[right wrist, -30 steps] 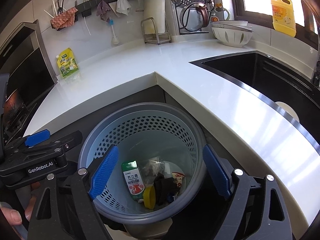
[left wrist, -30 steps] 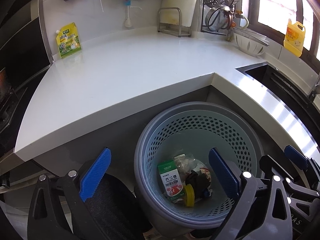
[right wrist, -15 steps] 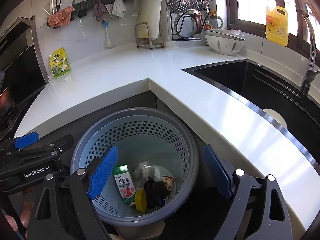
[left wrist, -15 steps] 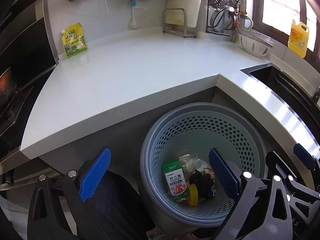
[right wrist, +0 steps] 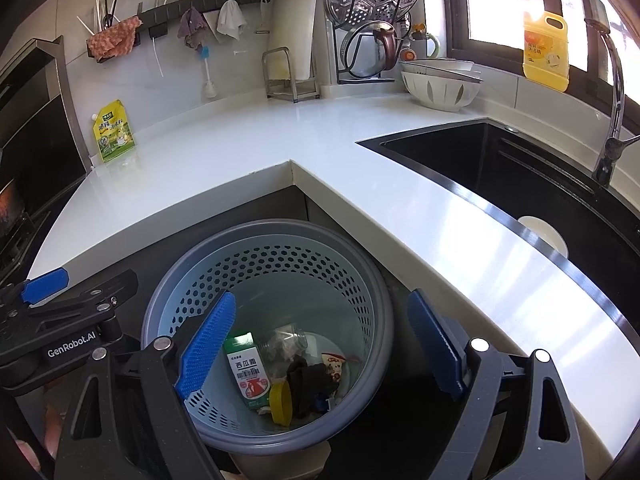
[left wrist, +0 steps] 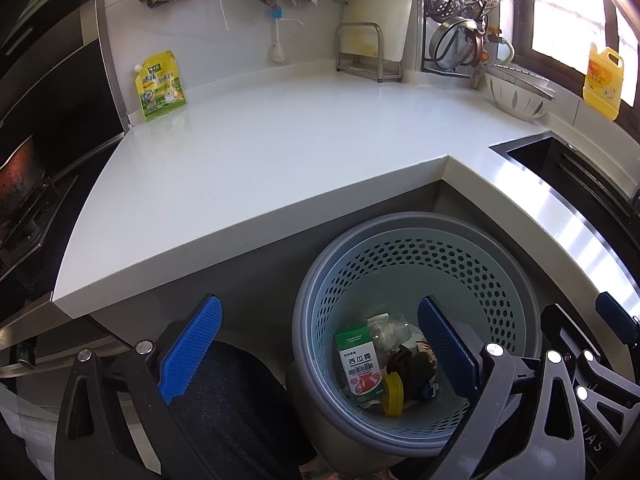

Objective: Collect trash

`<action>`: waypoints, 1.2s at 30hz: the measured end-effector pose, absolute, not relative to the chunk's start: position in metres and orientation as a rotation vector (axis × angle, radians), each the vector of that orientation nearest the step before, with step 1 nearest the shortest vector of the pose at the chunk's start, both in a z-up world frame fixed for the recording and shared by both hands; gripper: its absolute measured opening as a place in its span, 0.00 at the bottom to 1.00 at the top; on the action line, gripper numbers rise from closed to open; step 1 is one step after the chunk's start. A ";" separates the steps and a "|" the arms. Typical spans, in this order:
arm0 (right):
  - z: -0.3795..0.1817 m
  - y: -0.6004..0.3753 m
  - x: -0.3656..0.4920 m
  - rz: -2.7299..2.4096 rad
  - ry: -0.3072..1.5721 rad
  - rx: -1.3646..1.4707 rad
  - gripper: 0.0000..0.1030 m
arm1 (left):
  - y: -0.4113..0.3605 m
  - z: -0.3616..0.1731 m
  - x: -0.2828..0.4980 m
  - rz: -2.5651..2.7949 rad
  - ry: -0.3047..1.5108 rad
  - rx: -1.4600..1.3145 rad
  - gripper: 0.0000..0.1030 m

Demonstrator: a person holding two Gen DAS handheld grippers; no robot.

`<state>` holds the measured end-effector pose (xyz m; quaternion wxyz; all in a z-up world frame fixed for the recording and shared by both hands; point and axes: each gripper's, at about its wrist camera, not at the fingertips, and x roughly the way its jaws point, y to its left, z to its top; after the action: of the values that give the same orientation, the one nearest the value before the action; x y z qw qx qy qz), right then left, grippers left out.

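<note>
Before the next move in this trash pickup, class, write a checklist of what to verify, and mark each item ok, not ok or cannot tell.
1. Left tongs open and holding nothing: ok.
2. Right tongs open and holding nothing: ok.
3. Trash basket upright below the counter corner: ok.
4. Room left in the basket; green carton and yellow lid only cover the bottom: ok.
5. Countertop free of loose trash: cannot tell; a yellow-green pouch stands at the wall.

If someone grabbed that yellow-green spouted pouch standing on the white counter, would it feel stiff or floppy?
The yellow-green spouted pouch is probably floppy: its soft sides look bulged. It likely tips easily, since it seems to lean against the wall. Its glossy film may be slippery.
</note>
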<state>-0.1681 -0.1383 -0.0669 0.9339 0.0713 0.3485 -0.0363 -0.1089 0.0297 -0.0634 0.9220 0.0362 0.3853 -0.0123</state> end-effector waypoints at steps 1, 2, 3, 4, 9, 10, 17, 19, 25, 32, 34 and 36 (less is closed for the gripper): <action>-0.067 -0.138 -0.168 -0.073 0.714 0.146 0.81 | 0.030 -0.063 -0.109 -0.025 0.791 0.073 0.94; -0.067 -0.138 -0.168 -0.074 0.715 0.146 0.81 | 0.030 -0.063 -0.109 -0.025 0.790 0.072 0.94; -0.067 -0.138 -0.168 -0.075 0.715 0.145 0.81 | 0.030 -0.063 -0.108 -0.025 0.790 0.073 0.94; -0.067 -0.138 -0.168 -0.075 0.715 0.145 0.81 | 0.030 -0.063 -0.108 -0.023 0.789 0.075 0.94; -0.067 -0.138 -0.168 -0.075 0.716 0.145 0.81 | 0.031 -0.063 -0.109 -0.019 0.788 0.074 0.94; -0.067 -0.138 -0.168 -0.076 0.716 0.144 0.81 | 0.031 -0.063 -0.109 -0.018 0.788 0.075 0.94; -0.067 -0.136 -0.168 -0.076 0.714 0.137 0.81 | 0.032 -0.064 -0.108 -0.017 0.791 0.073 0.94; -0.066 -0.136 -0.168 -0.076 0.713 0.135 0.81 | 0.032 -0.064 -0.108 -0.015 0.790 0.075 0.94; -0.066 -0.134 -0.169 -0.076 0.710 0.128 0.81 | 0.033 -0.065 -0.108 -0.015 0.792 0.074 0.94; -0.066 -0.134 -0.169 -0.077 0.710 0.128 0.81 | 0.033 -0.066 -0.109 -0.018 0.792 0.069 0.94; -0.066 -0.133 -0.169 -0.077 0.710 0.127 0.81 | 0.033 -0.067 -0.109 -0.019 0.793 0.067 0.94; -0.066 -0.134 -0.169 -0.076 0.710 0.128 0.81 | 0.033 -0.067 -0.109 -0.019 0.793 0.068 0.94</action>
<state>-0.1692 -0.1336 -0.0660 0.9349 0.0627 0.3472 -0.0374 -0.1088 0.0332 -0.0671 0.9219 0.0329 0.3860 -0.0091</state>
